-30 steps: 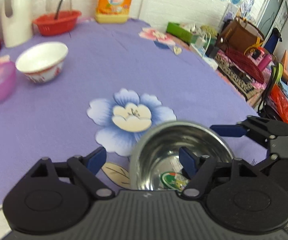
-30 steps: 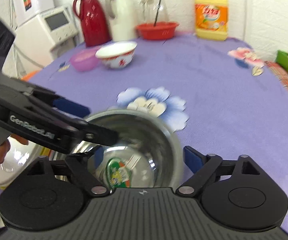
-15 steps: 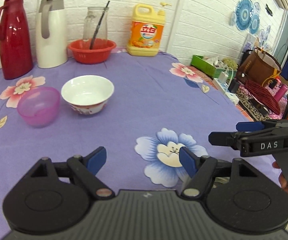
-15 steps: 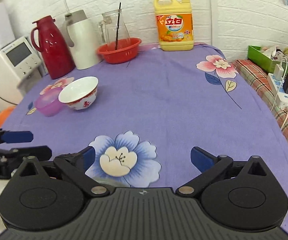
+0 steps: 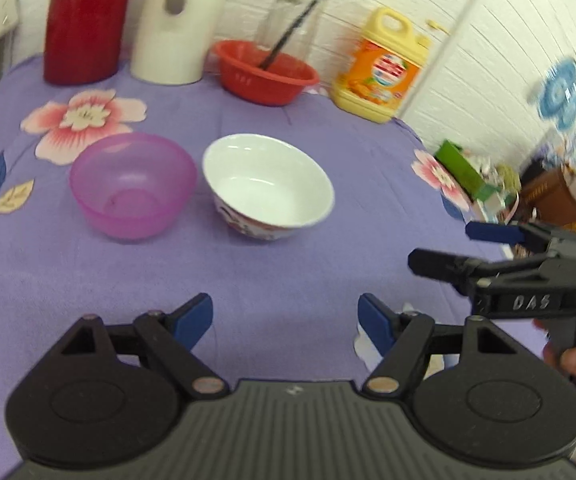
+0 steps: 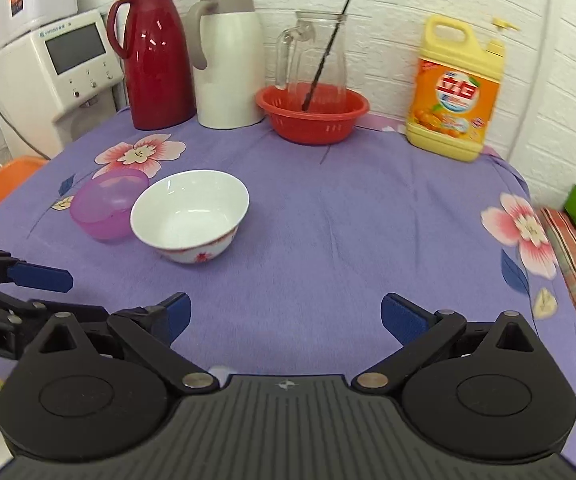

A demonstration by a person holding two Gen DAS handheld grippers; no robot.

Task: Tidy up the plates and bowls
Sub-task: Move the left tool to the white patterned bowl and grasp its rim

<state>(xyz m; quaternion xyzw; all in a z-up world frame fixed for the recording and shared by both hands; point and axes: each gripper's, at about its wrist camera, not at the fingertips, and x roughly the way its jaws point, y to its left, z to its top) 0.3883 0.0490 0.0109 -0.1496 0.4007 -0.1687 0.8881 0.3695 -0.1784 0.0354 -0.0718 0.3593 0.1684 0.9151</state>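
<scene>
Steel bowl gone from both views; the left tool (image 5: 284, 318) and right tool (image 6: 284, 318), both spread and empty, now face the white bowl (image 6: 190, 216) just beside the purple bowl (image 6: 106, 204) on the desk (image 6: 347, 220).

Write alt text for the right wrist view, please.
Two empty bowls, a white bowl and a purple bowl touching it, sit on a purple floral tablecloth. The open right claw frames the foreground; flasks, a red basket and detergent line the wall.

Both grippers, left gripper (image 5: 286, 318) and right gripper (image 6: 284, 318), are showing black linkages, blue pads (image 6: 401, 320), silver pivot screws and ribbed grey housings.
</scene>
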